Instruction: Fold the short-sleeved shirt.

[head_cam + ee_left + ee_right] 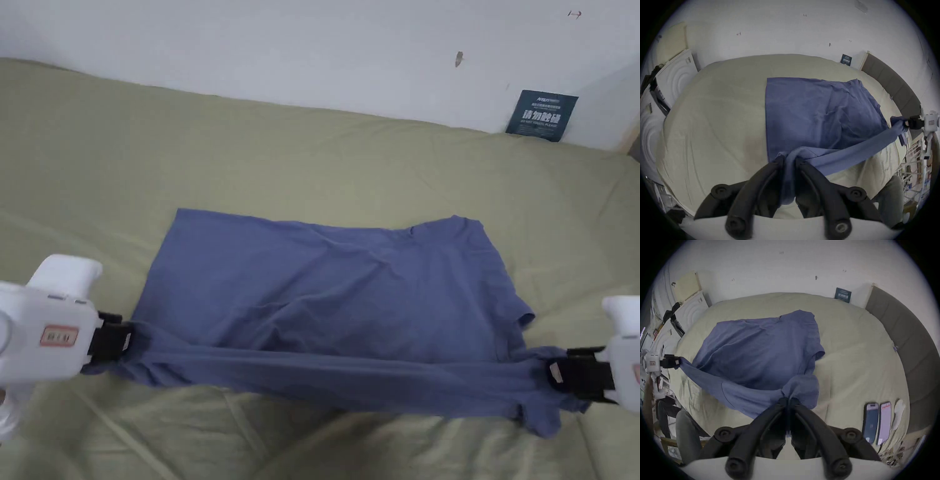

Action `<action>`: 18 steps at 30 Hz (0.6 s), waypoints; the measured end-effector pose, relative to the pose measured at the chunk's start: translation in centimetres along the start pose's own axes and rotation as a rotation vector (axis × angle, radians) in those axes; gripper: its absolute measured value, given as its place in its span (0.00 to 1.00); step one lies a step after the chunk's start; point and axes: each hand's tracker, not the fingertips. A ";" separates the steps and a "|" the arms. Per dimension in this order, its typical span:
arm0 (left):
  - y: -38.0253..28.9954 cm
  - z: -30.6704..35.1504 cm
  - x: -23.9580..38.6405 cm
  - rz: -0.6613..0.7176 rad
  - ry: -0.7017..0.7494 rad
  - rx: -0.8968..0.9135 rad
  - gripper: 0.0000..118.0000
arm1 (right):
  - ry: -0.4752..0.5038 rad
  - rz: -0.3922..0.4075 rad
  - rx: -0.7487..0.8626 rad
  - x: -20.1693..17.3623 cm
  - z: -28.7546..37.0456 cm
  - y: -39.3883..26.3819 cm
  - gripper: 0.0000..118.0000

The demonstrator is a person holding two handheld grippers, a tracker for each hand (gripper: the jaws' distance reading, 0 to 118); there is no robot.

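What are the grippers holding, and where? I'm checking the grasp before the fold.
Both hold the blue shirt by its near edge: left gripper at the hem corner, right gripper at the sleeve end.

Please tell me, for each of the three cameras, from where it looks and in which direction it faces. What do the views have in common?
Head view: from above the bed's near side, down at the blue shirt; left gripper and right gripper pull its near edge taut.
Left gripper view: low behind its own jaws, facing the wall; cloth is pinched between them; the right gripper is far right.
Right gripper view: likewise; two phones lie to the right.
Shared: shirt, green sheet, dark sign.
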 end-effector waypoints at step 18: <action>5.3 -4.9 -0.7 0.166 -0.059 0.031 0.98 | 0.018 -0.113 0.053 1.5 -5.8 6.4 0.60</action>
